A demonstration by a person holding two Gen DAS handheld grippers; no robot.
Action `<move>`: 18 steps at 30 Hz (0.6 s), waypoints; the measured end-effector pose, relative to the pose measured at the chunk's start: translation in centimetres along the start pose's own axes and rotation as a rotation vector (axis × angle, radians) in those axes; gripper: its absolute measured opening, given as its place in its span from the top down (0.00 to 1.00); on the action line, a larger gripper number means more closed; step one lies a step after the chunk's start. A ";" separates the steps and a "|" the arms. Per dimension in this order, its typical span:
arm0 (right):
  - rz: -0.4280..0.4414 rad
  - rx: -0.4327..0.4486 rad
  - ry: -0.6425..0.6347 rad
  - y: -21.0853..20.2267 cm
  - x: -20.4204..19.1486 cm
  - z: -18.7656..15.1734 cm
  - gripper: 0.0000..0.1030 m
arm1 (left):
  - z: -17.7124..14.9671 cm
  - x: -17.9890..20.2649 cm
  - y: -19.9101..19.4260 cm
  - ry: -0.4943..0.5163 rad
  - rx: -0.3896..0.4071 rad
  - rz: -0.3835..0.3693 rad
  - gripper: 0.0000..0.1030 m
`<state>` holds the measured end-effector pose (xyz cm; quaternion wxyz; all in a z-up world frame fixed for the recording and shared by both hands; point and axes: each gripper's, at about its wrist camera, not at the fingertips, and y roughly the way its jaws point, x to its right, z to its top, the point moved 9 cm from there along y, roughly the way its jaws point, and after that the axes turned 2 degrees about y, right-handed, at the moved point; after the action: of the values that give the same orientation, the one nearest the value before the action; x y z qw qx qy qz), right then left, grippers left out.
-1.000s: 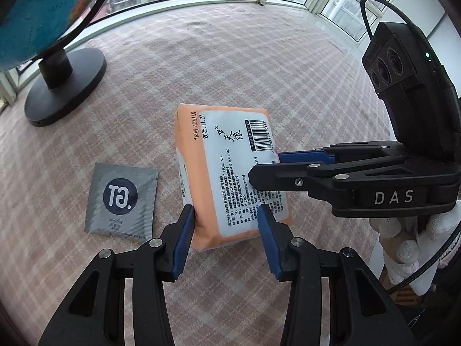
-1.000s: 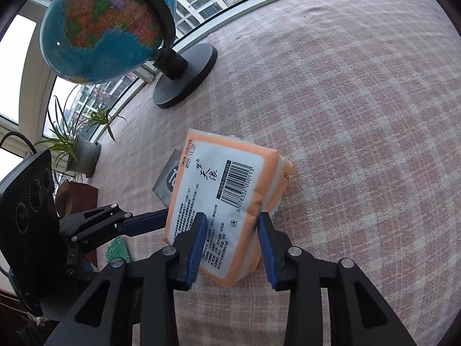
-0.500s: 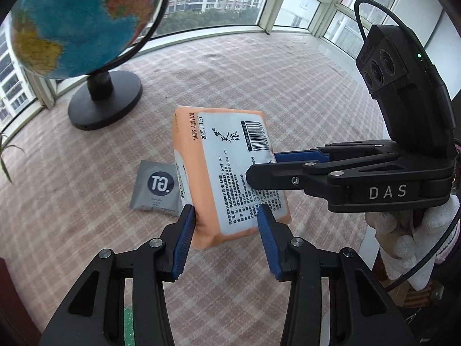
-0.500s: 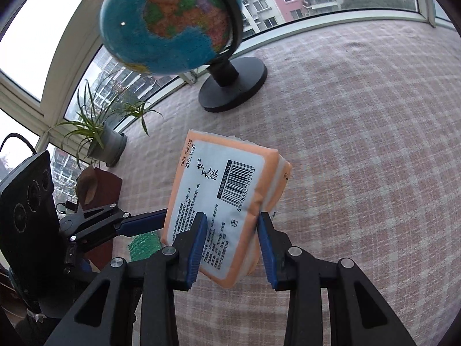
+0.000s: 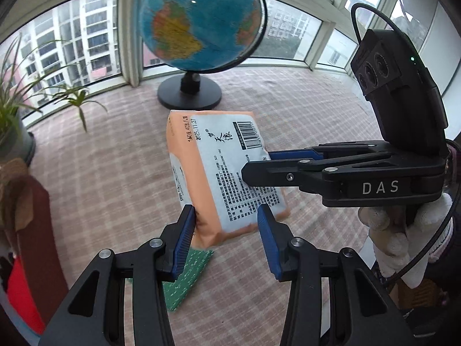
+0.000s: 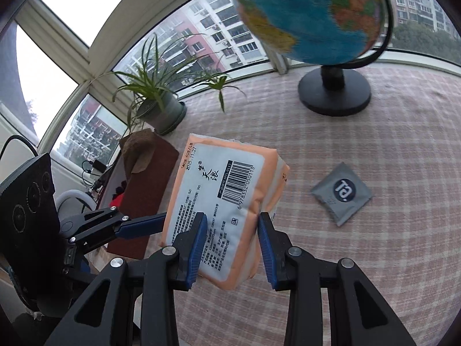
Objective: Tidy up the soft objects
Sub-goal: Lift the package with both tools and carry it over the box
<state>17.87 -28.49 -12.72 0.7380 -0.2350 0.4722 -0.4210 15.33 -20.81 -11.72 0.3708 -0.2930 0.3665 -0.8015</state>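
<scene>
The orange tissue pack (image 5: 224, 173) hangs in the air above the checked worktop (image 5: 302, 115), carried between two hand-held tools. The left gripper (image 5: 226, 232) has its jaws pinched on the pack's near end, at about six o'clock in its own view, while the right gripper (image 6: 232, 235) clamps the pack across its lower body; in the left view that same tool reaches in from three o'clock, steadied by a gloved hand (image 5: 403, 242). Both sets of jaws are closed on the pack, and the wrapper dimples where the blue pads press.

It looks light and squashy: a plastic film around folded tissue, so it should give under pressure rather than resist. The film is glossy, and I would guess it could slide if gripped only at a thin sealed edge. The broad flat faces, taken across the thickness near the middle, seem the safest hold; too hard a squeeze would merely crumple it.

In the right view, the small grey sachet (image 6: 341, 193) lies flat on the cloth at three o'clock, well apart from the pack. The globe (image 5: 198, 23) stands at twelve o'clock in the left view, and a green speckled packet (image 5: 187, 282) sits below the pack near six.
</scene>
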 end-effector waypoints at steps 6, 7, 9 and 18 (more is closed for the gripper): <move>0.055 -0.032 -0.098 2.7 -7.0 0.4 0.68 | -2.6 -4.4 -4.4 -0.093 0.046 0.060 0.58; 0.067 -0.039 -0.115 3.3 -8.3 0.5 0.68 | -3.2 -5.3 -5.3 -0.114 0.055 0.068 0.58; 0.086 -0.052 -0.148 4.2 -10.7 0.5 0.68 | -4.3 -6.8 -7.0 -0.147 0.072 0.087 0.58; 0.147 -0.117 -0.311 9.5 -21.4 -0.6 0.68 | -10.1 -14.0 -13.3 -0.286 0.102 0.174 0.58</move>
<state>16.84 -5.34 -9.34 0.8160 -0.3044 0.3921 -0.2963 10.52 0.31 -9.43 0.5014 -0.3519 0.2931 -0.7341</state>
